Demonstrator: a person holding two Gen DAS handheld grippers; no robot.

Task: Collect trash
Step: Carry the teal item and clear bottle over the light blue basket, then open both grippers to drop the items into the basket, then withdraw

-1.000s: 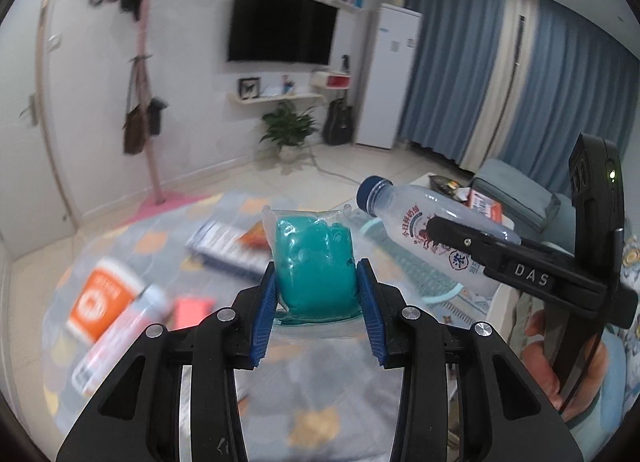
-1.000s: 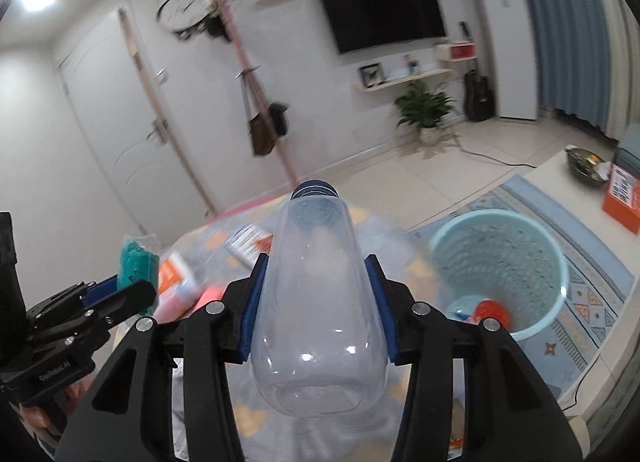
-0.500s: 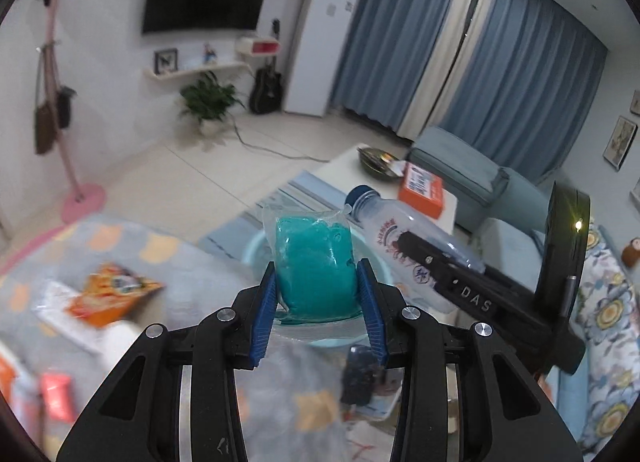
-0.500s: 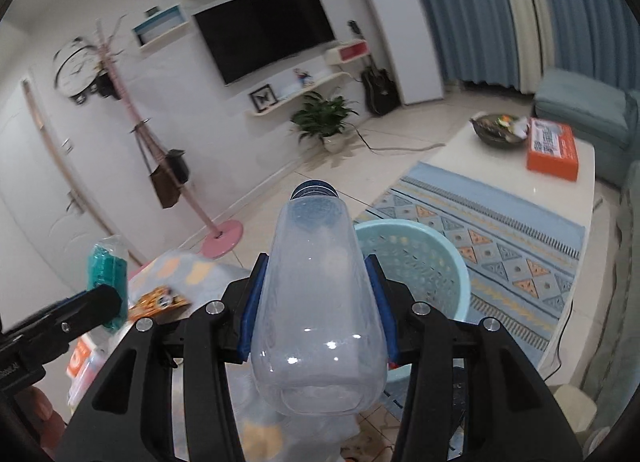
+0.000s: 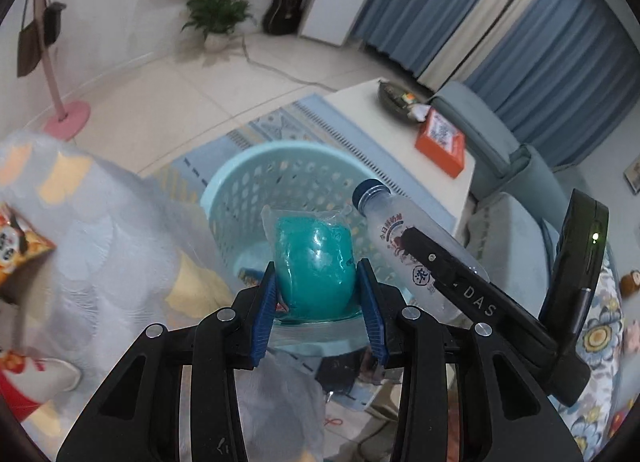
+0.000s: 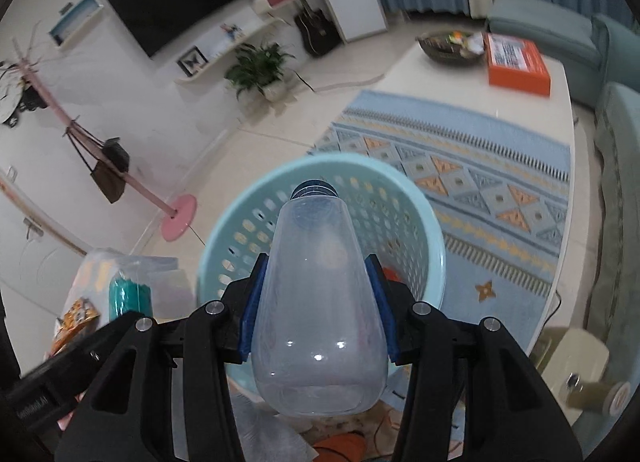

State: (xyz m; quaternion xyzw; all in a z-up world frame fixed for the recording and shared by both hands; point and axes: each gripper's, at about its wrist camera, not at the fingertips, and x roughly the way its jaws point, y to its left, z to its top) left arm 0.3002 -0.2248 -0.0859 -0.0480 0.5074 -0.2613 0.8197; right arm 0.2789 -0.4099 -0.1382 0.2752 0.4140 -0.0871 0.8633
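Hovering above basket (image 6: 434,262) rim, bottle (image 6: 320,302), teal packet (image 5: 314,266)

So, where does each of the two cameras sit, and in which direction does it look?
Left wrist view: on the left gripper, looking down along its fingers at the teal bag it grips and the basket below; the right gripper shows alongside.
Right wrist view: on the right gripper, looking down past the clear bottle into the basket; the left gripper shows at lower left.
Shared: basket, bag, bottle, orange box.
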